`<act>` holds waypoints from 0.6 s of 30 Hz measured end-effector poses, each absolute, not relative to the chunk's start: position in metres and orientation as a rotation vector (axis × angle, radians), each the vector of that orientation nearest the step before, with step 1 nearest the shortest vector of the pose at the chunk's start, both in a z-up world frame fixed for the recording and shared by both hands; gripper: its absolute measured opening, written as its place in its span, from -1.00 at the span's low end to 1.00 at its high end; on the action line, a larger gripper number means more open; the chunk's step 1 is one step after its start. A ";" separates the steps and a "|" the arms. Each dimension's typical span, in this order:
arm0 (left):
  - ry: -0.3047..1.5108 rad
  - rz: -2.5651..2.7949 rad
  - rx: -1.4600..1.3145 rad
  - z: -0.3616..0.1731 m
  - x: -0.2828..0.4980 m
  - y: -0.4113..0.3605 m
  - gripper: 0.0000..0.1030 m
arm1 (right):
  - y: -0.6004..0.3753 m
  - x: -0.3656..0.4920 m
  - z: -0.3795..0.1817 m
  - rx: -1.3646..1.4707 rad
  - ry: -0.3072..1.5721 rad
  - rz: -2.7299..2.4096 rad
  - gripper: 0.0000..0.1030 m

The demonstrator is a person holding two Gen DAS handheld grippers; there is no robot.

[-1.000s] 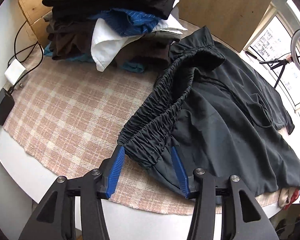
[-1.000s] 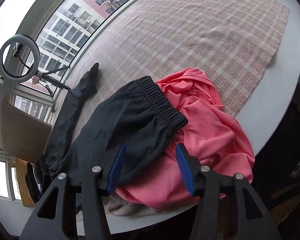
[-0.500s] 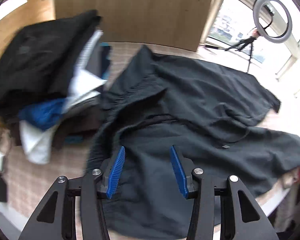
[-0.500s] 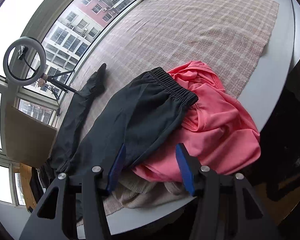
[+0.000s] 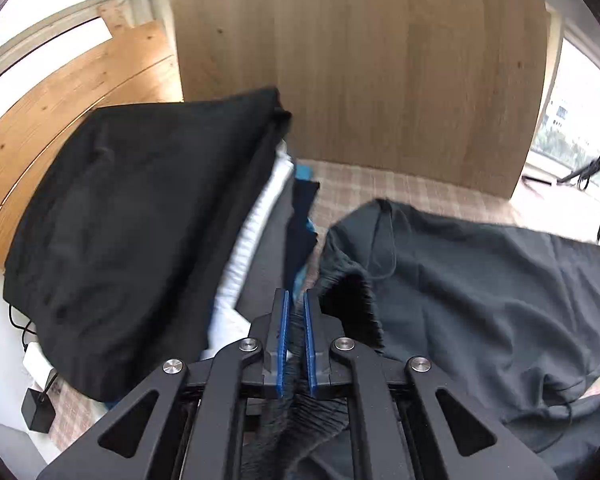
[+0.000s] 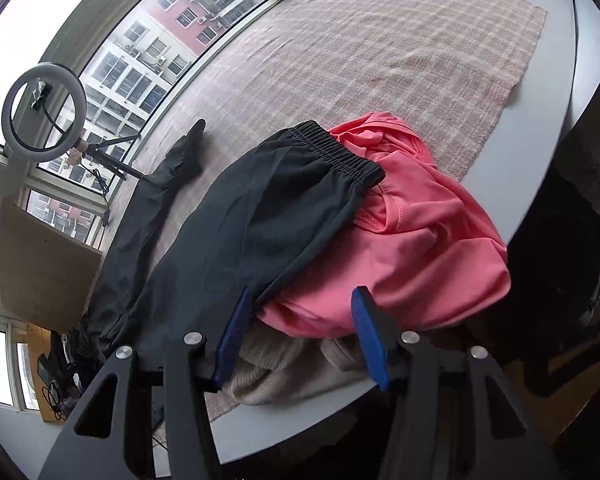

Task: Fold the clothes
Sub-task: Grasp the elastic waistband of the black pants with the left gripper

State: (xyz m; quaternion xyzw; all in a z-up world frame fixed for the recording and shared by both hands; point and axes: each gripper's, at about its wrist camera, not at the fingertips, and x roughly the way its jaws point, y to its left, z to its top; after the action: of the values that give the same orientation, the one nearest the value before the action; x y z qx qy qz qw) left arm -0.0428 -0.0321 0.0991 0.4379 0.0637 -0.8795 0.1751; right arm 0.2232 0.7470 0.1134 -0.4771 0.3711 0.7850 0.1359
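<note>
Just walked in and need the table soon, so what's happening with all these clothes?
A person is folding laundry with a handheld gripper in each hand. The left gripper is closing its fingers on the gathered waistband of the dark trousers, beside a stack of folded clothes. The right gripper hangs open above a pink garment at the table edge, gripping nothing. The trousers lie spread on the plaid cloth, not yet folded.

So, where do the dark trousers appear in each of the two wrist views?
Left wrist: dark trousers fill the right half, with the waistband between the closing left gripper.
Right wrist: dark trousers cross the centre, over a pink garment.
Shared landmark: the checked cloth beneath them.
</note>
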 end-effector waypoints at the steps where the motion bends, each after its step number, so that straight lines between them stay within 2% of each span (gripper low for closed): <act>1: 0.214 -2.502 1.227 0.110 -0.031 -0.042 -0.81 | 0.747 0.223 0.113 -1.383 1.073 2.270 -0.01; 2: 0.247 -2.512 1.212 0.121 -0.018 -0.051 -0.81 | 0.748 0.223 0.113 -1.383 1.073 2.268 -0.01; 4: 0.293 -2.527 1.192 0.134 0.016 -0.068 -0.65 | 0.749 0.223 0.115 -1.375 1.073 2.281 -0.01; 5: 0.318 -2.536 1.184 0.141 0.032 -0.076 -0.41 | 0.750 0.223 0.117 -1.370 1.071 2.290 -0.01; 6: 0.364 -2.560 1.211 0.139 0.051 -0.083 -0.25 | 0.751 0.223 0.118 -1.365 1.069 2.299 -0.01; 9: 0.464 -2.590 1.337 0.120 0.103 -0.093 -0.08 | 0.753 0.221 0.120 -1.358 1.079 2.322 -0.01; 12: 0.477 -2.557 1.507 0.084 0.140 -0.087 -0.03 | 0.755 0.217 0.117 -1.364 1.104 2.316 -0.01; 15: 0.624 -2.504 1.628 0.050 0.163 -0.081 -0.02 | 0.752 0.210 0.114 -1.380 1.124 2.314 -0.01; 18: 0.606 -2.455 1.659 0.027 0.161 -0.073 -0.01 | 0.745 0.206 0.114 -1.401 1.103 2.321 -0.01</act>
State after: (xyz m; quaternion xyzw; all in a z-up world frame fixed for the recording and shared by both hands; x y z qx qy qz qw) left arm 0.1612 -0.0732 0.0274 0.5477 0.2000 -0.8103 0.0587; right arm 0.2061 0.7450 0.1141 -0.4760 0.3747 0.7884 0.1072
